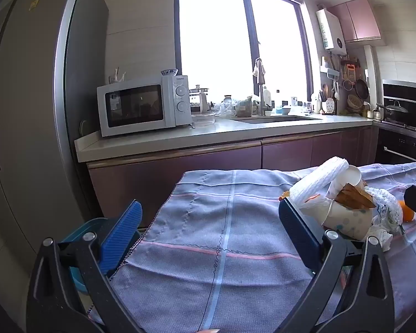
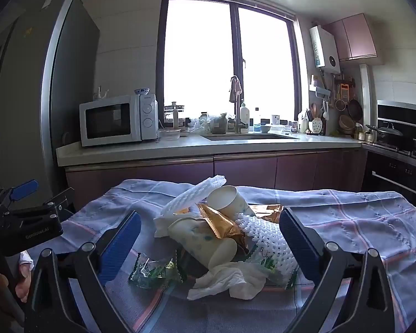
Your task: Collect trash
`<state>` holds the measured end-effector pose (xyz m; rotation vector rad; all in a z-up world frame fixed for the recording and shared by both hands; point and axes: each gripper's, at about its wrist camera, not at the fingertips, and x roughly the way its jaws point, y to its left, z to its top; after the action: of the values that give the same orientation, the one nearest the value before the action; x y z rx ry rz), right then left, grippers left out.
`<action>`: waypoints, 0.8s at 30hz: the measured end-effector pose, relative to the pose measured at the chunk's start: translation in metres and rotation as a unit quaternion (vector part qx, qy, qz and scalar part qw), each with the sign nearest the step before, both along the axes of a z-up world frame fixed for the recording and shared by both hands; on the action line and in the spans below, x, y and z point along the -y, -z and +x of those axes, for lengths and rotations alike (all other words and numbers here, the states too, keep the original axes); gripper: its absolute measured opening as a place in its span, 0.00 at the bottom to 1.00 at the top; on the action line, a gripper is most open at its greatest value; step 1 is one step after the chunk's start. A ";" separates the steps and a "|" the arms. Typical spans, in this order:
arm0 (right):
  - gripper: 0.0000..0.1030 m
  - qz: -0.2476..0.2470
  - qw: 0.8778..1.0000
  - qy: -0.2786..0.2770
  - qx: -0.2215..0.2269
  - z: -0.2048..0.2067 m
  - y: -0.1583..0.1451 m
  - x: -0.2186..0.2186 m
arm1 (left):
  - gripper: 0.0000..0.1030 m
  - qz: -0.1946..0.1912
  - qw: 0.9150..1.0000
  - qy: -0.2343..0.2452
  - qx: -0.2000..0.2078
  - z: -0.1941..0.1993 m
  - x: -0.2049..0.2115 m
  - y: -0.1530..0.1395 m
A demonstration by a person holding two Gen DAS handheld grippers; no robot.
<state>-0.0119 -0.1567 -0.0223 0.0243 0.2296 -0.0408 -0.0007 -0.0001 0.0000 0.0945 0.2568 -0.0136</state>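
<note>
Setting: a home kitchen. Evidence: white microwave [image 2: 118, 120] on a pale countertop [image 2: 180, 147], built-in sink [image 2: 249, 136] with tall faucet [image 2: 237, 105] under a large window [image 2: 227, 61]. Tall grey refrigerator [image 1: 27, 111] at left. Purple-fronted base cabinets [image 2: 244, 170]; matching wall cabinet [image 2: 353, 37] at upper right. Wall-mounted white unit [image 2: 324, 50], probably a water heater. Utensils and strainers hang on a wall rack [image 2: 344, 100]. Stove with lidded pan [image 2: 385, 131] and oven below at right.

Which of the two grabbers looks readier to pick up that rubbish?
The right gripper, probably: its open jaws frame the trash pile. The left gripper, also open, faces bare tablecloth, pile off to its side.
</note>
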 end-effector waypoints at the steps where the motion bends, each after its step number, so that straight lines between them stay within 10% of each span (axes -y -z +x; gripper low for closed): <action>1: 0.94 0.000 1.000 0.000 0.001 0.000 0.001 0.000 | 0.95 -0.002 1.000 0.001 -0.002 0.000 0.000 0.000; 24: 0.94 0.003 1.000 0.010 0.016 -0.012 -0.004 -0.001 | 0.95 -0.022 0.999 0.032 0.004 -0.014 0.000 -0.001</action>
<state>-0.0242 -0.1553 -0.0184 0.0335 0.1976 -0.0599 -0.0147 0.0001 0.0013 0.0592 0.2446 -0.0829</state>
